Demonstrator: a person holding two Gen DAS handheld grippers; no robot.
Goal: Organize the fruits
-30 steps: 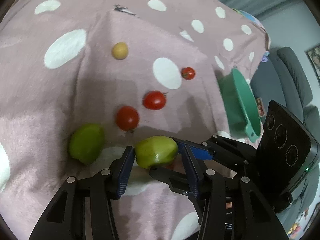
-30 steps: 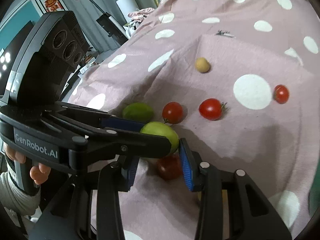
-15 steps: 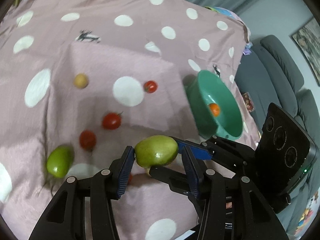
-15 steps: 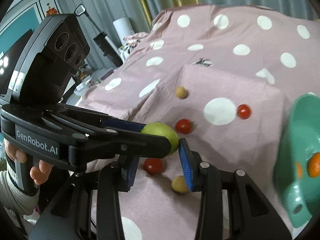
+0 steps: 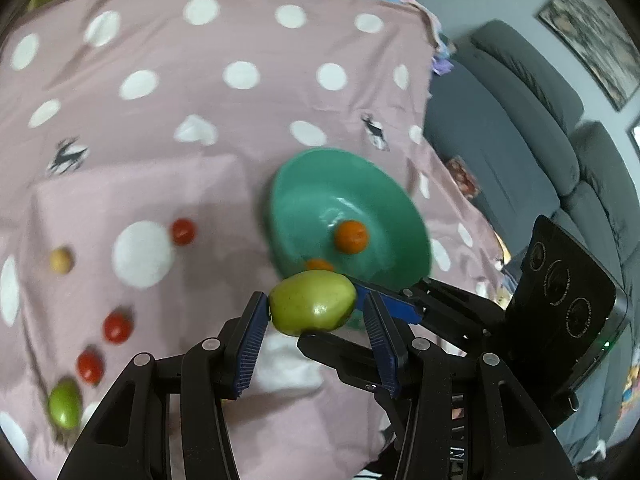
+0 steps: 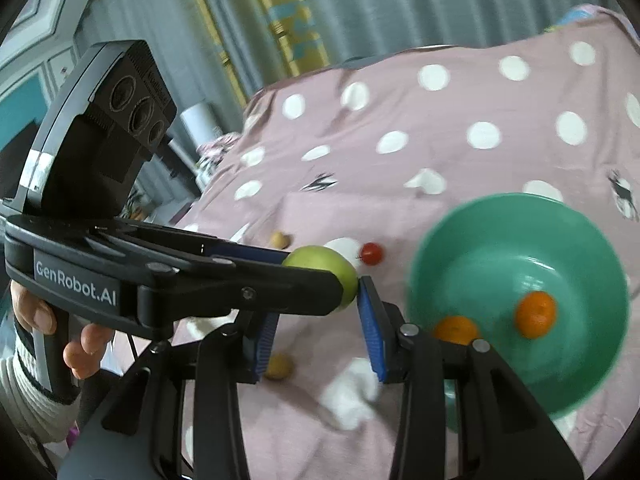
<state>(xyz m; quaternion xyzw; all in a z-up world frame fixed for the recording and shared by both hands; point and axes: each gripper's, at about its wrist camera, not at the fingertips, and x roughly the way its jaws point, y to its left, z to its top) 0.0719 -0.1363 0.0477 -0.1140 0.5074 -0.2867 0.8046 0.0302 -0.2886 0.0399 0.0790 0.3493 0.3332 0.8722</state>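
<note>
My left gripper (image 5: 312,316) is shut on a green fruit (image 5: 313,305) and holds it in the air, just left of the green bowl (image 5: 304,184). The bowl holds two orange fruits (image 5: 351,236). In the right wrist view the same green fruit (image 6: 326,266) sits at the left gripper's tip, and the bowl (image 6: 472,240) with the oranges (image 6: 535,314) lies to the right. My right gripper (image 6: 316,328) is open and empty, crossed under the left one. On the cloth lie three red tomatoes (image 5: 183,231), a second green fruit (image 5: 63,404) and small yellow fruits (image 5: 61,260).
The pink cloth with white dots (image 5: 160,128) covers the table and drops off at the right. A grey sofa (image 5: 552,128) stands beyond that edge. Curtains (image 6: 360,12) hang behind the table in the right wrist view.
Both grippers have risen and swung right together toward the bowl, with the green fruit still in the left one. The bowl has come fully into view; the loose fruits have slid to the left.
</note>
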